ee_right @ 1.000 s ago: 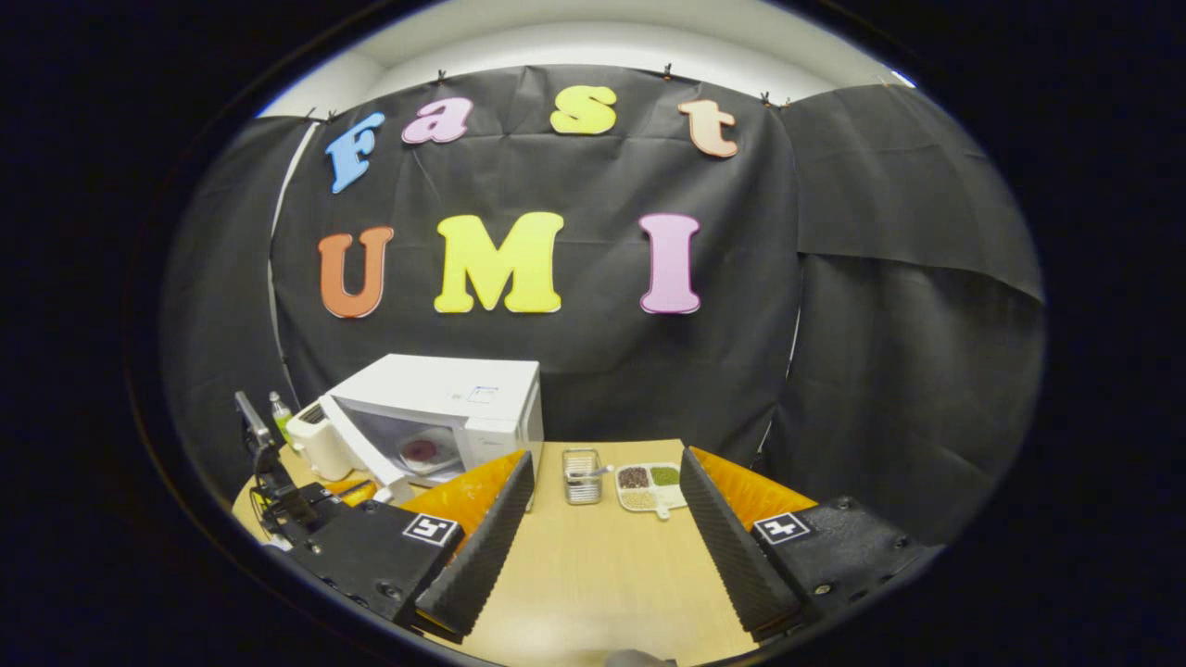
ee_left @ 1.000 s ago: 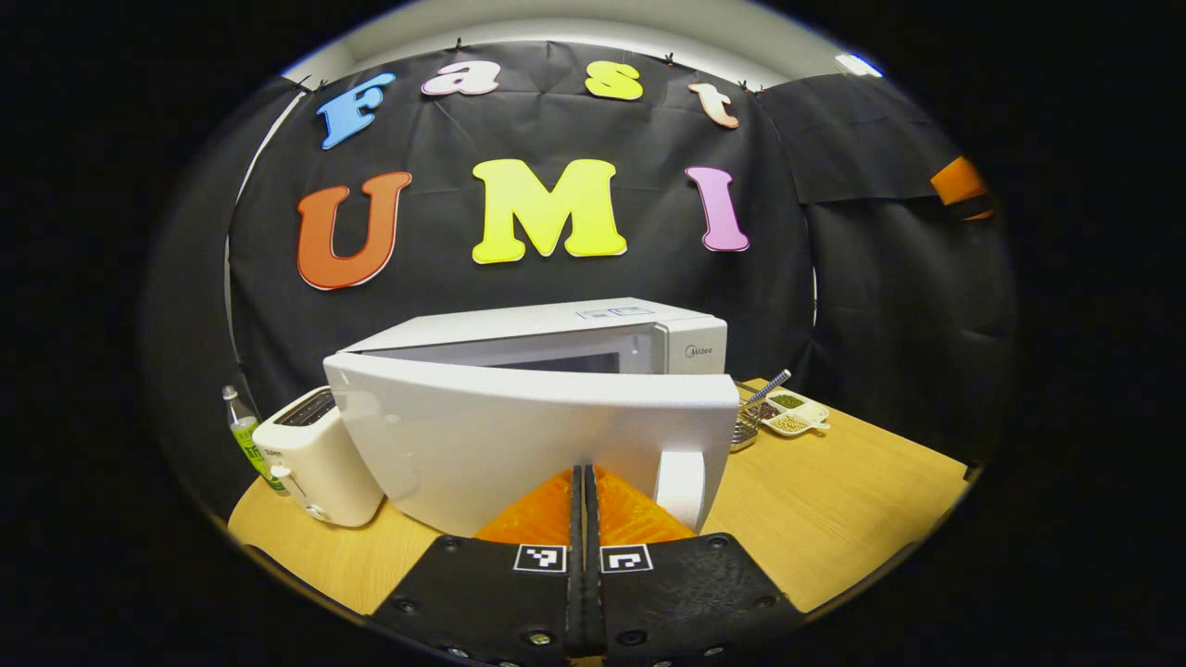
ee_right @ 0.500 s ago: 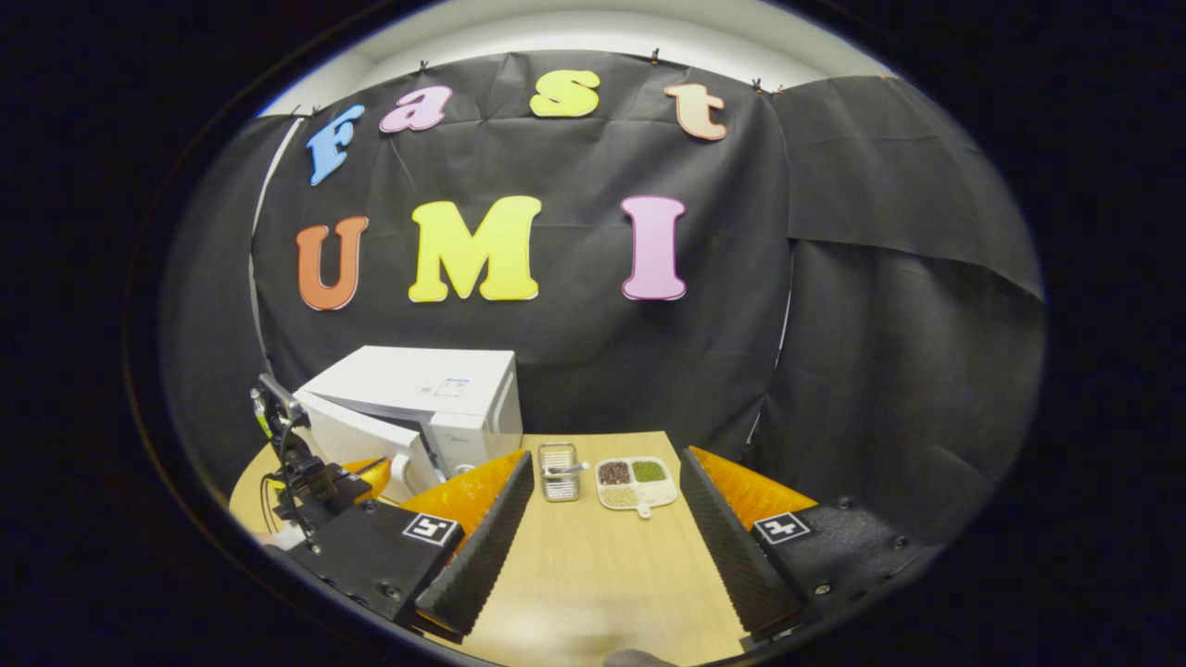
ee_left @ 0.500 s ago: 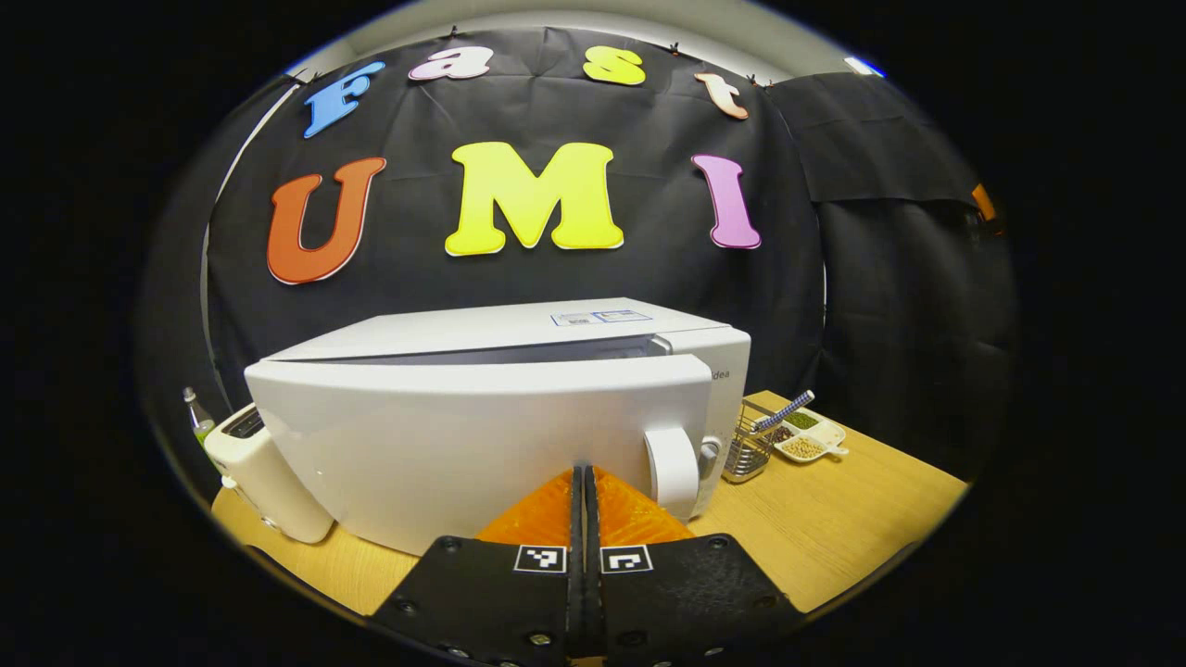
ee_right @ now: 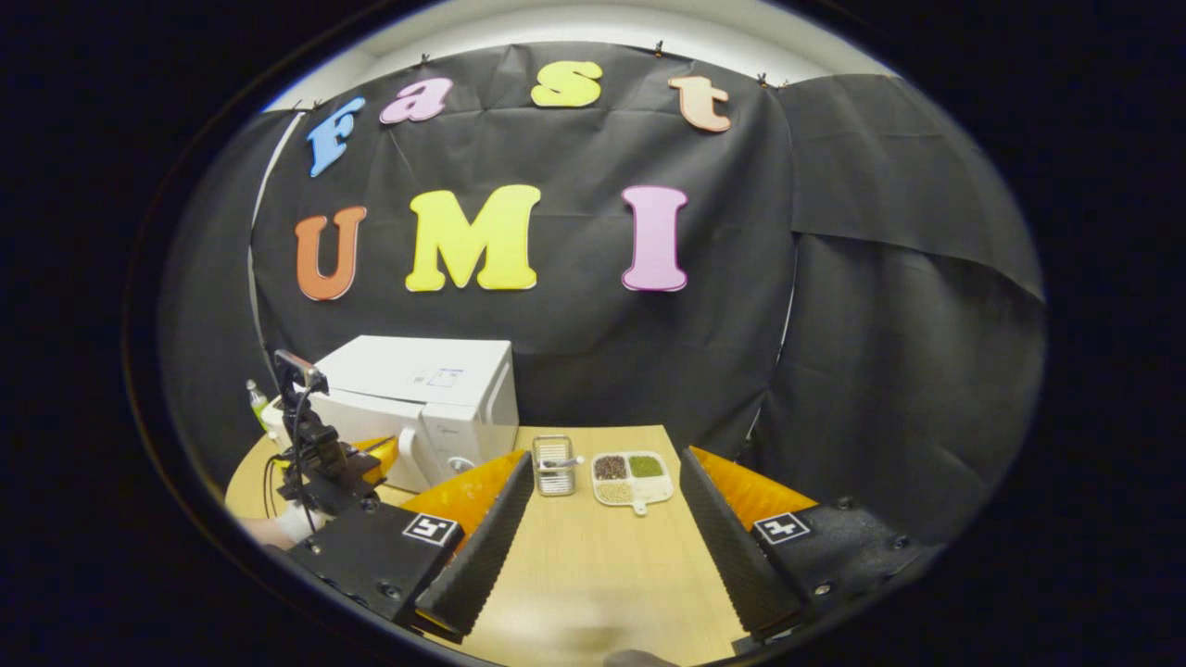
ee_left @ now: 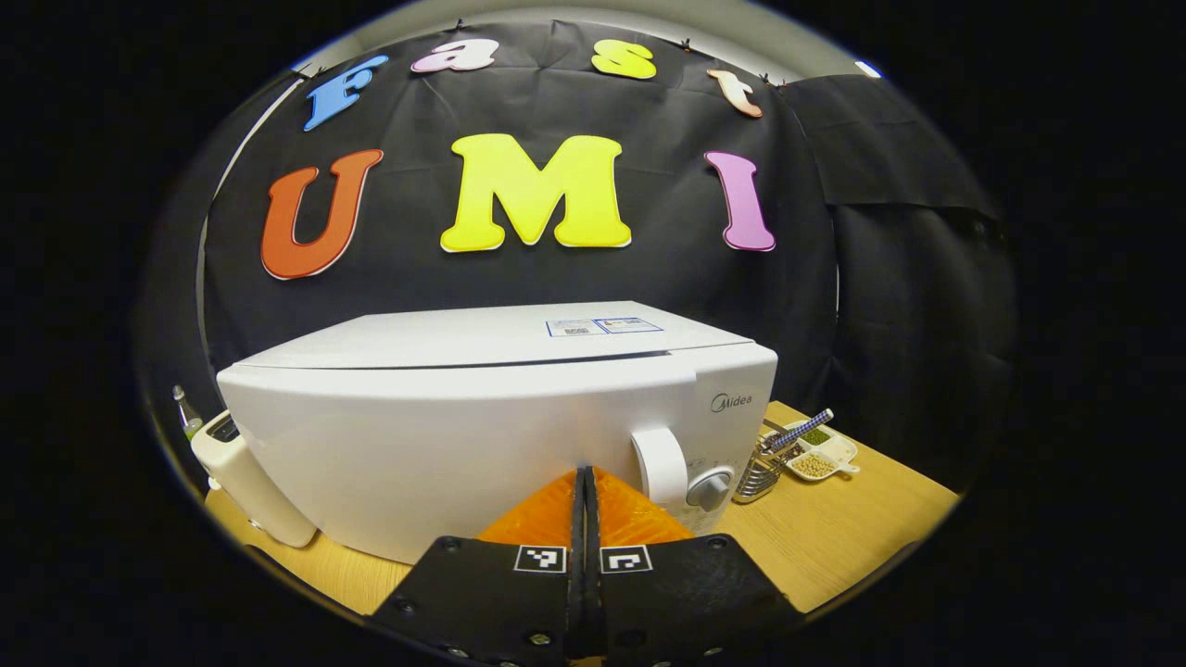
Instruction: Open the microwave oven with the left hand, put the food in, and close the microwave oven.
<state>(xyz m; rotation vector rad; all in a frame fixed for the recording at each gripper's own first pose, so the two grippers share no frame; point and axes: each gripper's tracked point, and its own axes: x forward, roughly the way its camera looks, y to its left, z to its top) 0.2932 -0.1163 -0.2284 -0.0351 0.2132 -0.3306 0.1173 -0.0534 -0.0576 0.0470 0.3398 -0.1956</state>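
Wooden table (ee_right: 593, 565), black cloth wall (ee_right: 889, 306) behind. White microwave oven (ee_left: 482, 426) sits at table's left, door flush. My left gripper (ee_left: 586, 477) is fully closed, empty, against the door; my right gripper (ee_right: 602, 472) spread wide, empty.

- Left gripper view: close, low, facing the microwave (ee_left: 482, 435) door at 12 o'clock.
- Right gripper view: farther back, above the worktop (ee_right: 602, 565); microwave (ee_right: 422, 408) at 10 o'clock.
- Shared: microwave, worktop (ee_left: 834, 528).

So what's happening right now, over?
Left tongs shut, tips against microwave door. Door looks closed. Right tongs open, empty, over the table. Nothing in the way.
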